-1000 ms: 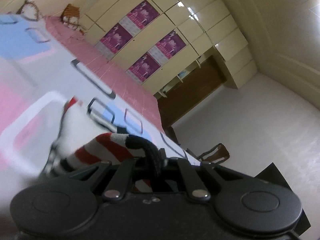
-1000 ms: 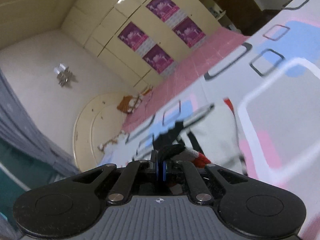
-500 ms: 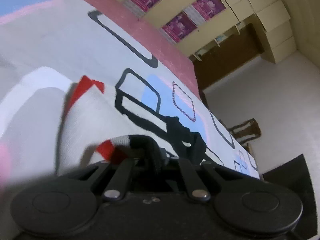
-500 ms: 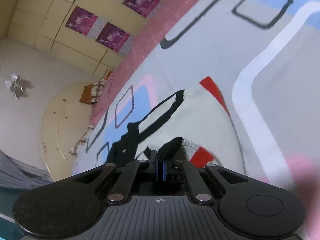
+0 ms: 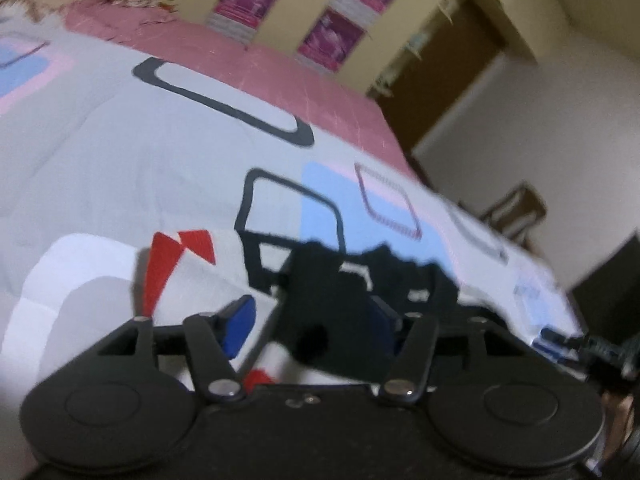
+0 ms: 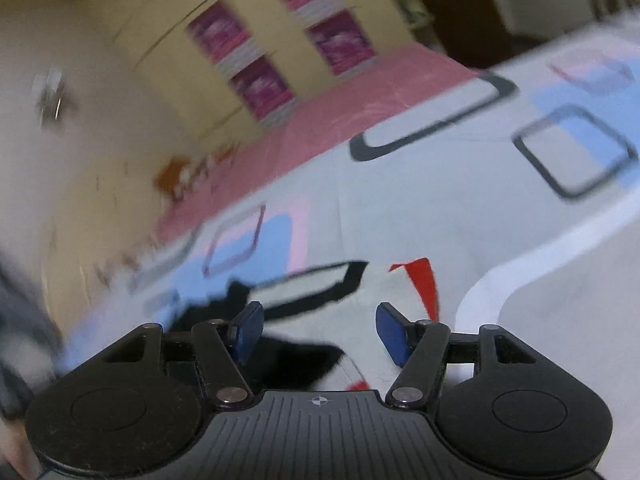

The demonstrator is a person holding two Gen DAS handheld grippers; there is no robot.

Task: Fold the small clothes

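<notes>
1. Two grippers hang low over one small garment (image 6: 384,312), white with red and black trim, which lies on the patterned bedspread (image 5: 120,152) just nearer than its black-outlined rectangle.
2. The left gripper (image 5: 312,320) has its blue pads spread apart; a black edge of the garment sits loosely between them (draped, not pinched, as far as the blur allows).
3. The right gripper (image 6: 320,332) is likewise spread, with the white cloth directly beneath and nothing held.
4. I judge the garment is set down flat so a fold can settle.
</notes>
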